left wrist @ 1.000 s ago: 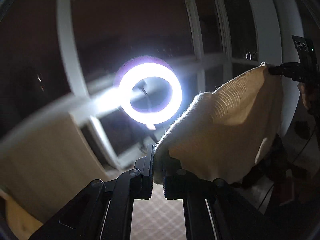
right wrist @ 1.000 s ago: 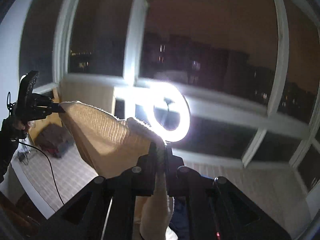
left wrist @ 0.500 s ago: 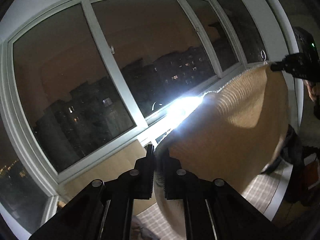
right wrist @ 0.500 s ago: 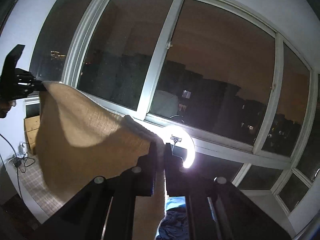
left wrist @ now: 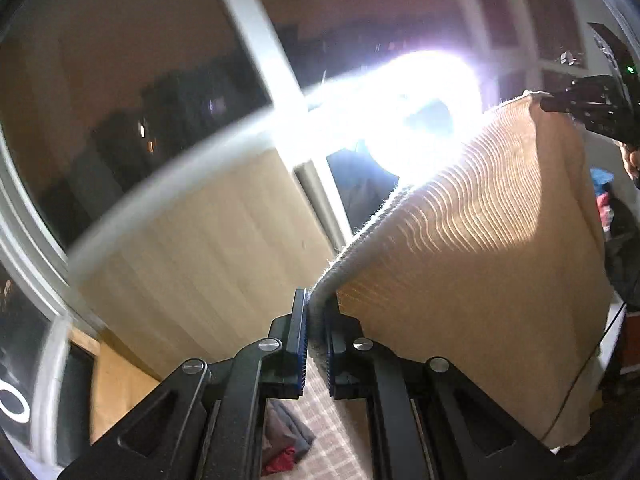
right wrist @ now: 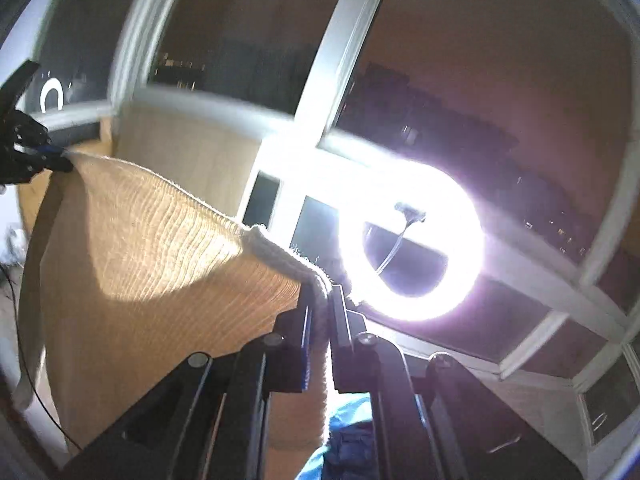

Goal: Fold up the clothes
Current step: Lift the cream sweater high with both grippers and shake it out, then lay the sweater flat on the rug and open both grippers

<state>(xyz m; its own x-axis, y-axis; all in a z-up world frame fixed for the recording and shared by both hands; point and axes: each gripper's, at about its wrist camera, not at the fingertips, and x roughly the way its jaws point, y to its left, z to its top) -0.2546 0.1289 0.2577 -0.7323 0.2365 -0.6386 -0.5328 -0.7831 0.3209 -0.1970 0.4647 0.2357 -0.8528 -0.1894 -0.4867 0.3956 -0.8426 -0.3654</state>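
Here, my two claws stretch a tan ribbed knit garment (left wrist: pixel 472 264) in the air before a white-framed night window (right wrist: pixel 336 52). Behind it, a glaring ring light (right wrist: pixel 412 240) sits at 3 o'clock of the right-wrist view. My left claw (left wrist: pixel 315 320) pinches the garment's fuzzy pale edge at 6 o'clock; its jaws have just eased slightly apart, cloth between them. My right claw (right wrist: pixel 320 300) is clamped on the opposite corner. Each claw appears in the other's view: right (left wrist: pixel 576 110) at 2 o'clock, left (right wrist: pixel 44 158) at 9 o'clock.
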